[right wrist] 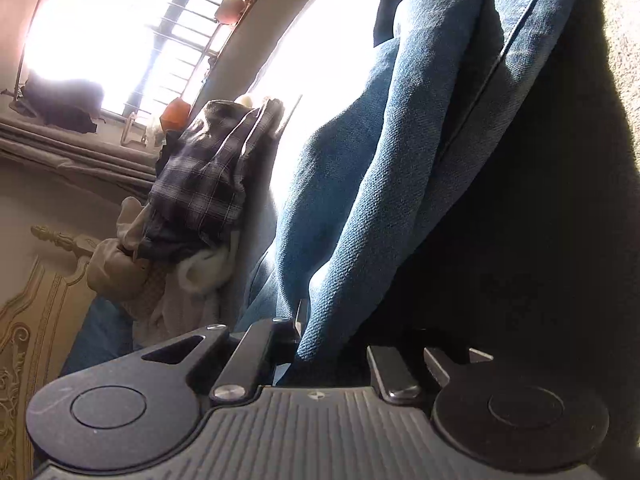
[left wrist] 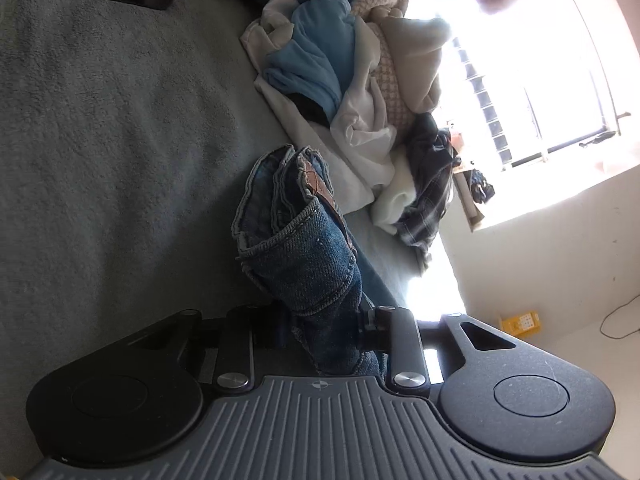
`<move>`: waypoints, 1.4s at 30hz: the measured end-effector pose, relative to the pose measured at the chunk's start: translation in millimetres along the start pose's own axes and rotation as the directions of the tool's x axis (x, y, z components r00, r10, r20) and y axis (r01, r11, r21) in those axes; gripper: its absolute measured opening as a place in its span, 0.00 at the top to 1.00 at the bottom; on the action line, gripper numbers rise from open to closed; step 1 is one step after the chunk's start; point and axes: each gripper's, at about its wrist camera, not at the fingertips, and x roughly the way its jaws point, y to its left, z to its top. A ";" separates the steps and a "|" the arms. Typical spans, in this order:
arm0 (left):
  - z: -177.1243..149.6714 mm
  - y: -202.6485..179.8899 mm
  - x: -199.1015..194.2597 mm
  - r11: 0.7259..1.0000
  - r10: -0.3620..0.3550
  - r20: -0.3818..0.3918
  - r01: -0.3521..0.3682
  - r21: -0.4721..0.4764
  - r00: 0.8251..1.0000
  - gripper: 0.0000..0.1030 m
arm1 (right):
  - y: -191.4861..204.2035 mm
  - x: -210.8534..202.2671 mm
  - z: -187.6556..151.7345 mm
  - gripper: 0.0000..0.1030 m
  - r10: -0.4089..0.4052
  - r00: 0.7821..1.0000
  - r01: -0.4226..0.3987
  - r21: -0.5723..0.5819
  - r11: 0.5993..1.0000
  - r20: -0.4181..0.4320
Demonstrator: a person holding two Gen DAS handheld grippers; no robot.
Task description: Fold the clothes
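My left claw [left wrist: 320, 320] and right claw [right wrist: 332, 344] both clamp the jeans [left wrist: 296, 232], lifted off the bed [left wrist: 100, 140]; pile [left wrist: 340, 80] at one o'clock. I should keep tension even.

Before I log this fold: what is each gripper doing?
Left gripper: shut on the jeans.
Right gripper: shut on the jeans too.

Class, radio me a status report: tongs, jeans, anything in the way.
Left tongs shut on jeans waistband. Right tongs shut on denim leg. Unfolded clothes pile beside, on grey blanket.
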 end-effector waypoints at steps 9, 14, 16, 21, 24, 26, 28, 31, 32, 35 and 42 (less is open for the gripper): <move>-19.5 57.6 -43.9 0.994 0.089 -0.132 -0.097 -0.054 0.987 0.64 | -44.1 -2.1 -34.4 0.84 -0.040 0.975 0.070 0.131 0.989 -0.220; -6.9 62.7 -56.7 0.994 0.110 -0.203 -0.107 0.027 0.973 0.60 | -36.0 -17.4 -22.3 0.57 -0.046 0.966 0.072 0.091 0.993 -0.256; 2.4 60.4 -70.8 0.989 0.140 -0.206 -0.126 0.083 0.968 0.57 | -29.8 -31.2 -17.7 0.53 -0.098 0.960 0.108 0.025 0.994 -0.263; 37.6 59.9 -106.0 0.980 0.160 -0.055 -0.152 0.131 0.986 0.45 | -18.7 -72.4 -6.1 0.38 -0.187 0.959 0.158 -0.146 0.977 -0.215; 54.1 58.5 -90.0 0.986 0.116 -0.061 -0.107 0.126 0.991 0.43 | -6.9 -86.6 -3.6 0.38 -0.174 0.969 0.136 -0.208 0.969 -0.177; 60.6 53.0 -68.4 0.982 0.098 -0.094 -0.081 0.170 0.991 0.41 | 6.5 -91.9 -5.3 0.38 -0.140 0.978 0.096 -0.260 0.961 -0.154; 66.2 46.8 -44.3 0.975 0.089 -0.122 -0.061 0.213 0.989 0.41 | 23.3 -89.5 -11.3 0.38 -0.111 0.983 0.058 -0.322 0.945 -0.148; 74.8 39.5 -19.8 0.968 0.065 -0.132 -0.030 0.250 0.989 0.41 | 47.1 -78.1 -23.3 0.38 -0.097 0.980 0.018 -0.411 0.911 -0.172; 76.8 37.3 -12.2 0.963 0.063 -0.152 -0.020 0.270 0.986 0.40 | 55.1 -73.9 -27.4 0.38 -0.095 0.980 0.007 -0.443 0.896 -0.176; 77.0 29.6 4.2 0.935 0.094 -0.194 -0.019 0.355 0.976 0.40 | 85.1 -53.1 -43.2 0.38 -0.071 0.977 -0.055 -0.560 0.827 -0.200; 60.7 -8.3 3.3 0.751 0.123 -0.113 -0.018 0.661 0.986 0.40 | 155.3 29.0 -100.3 0.39 -0.091 0.944 -0.248 -0.867 0.432 -0.316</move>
